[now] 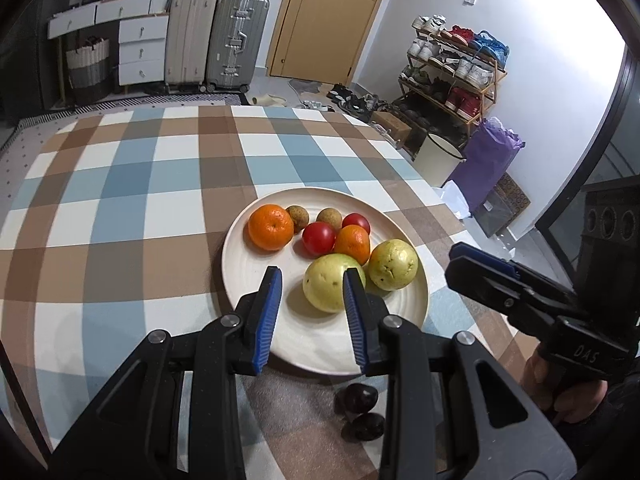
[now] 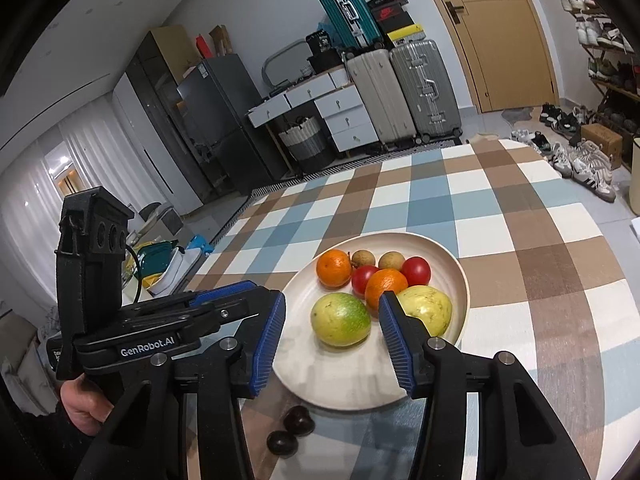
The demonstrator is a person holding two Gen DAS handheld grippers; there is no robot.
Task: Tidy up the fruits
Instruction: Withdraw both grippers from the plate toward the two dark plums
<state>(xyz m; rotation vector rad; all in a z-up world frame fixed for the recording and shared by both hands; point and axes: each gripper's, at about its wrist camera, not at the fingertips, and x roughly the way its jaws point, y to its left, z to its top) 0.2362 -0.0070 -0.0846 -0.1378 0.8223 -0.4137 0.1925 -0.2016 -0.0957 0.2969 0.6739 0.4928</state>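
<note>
A cream plate (image 1: pixel 248 280) (image 2: pixel 452 268) on the checked tablecloth holds two oranges (image 1: pixel 271 227) (image 2: pixel 334 268), two red tomatoes (image 1: pixel 318 238) (image 2: pixel 416 271), two small brown fruits (image 1: pixel 329 217) (image 2: pixel 363 258) and two yellow-green guavas (image 1: pixel 326 288) (image 2: pixel 341 319). Two dark plums (image 1: pixel 360 398) (image 2: pixel 298 420) lie on the cloth just in front of the plate. My left gripper (image 1: pixel 314 316) is open and empty above the plate's near side. My right gripper (image 2: pixel 332 340) is open and empty, its fingers on either side of the near guava; it also shows in the left wrist view (image 1: pixel 480 264).
The checked tablecloth (image 1: pixel 120 200) (image 2: pixel 540 280) covers the table, whose right edge drops to the floor. Suitcases (image 1: pixel 216 40), drawers, a door and a shoe rack (image 1: pixel 452 68) stand beyond the table. A purple bag (image 1: pixel 492 156) and a bucket stand at the right.
</note>
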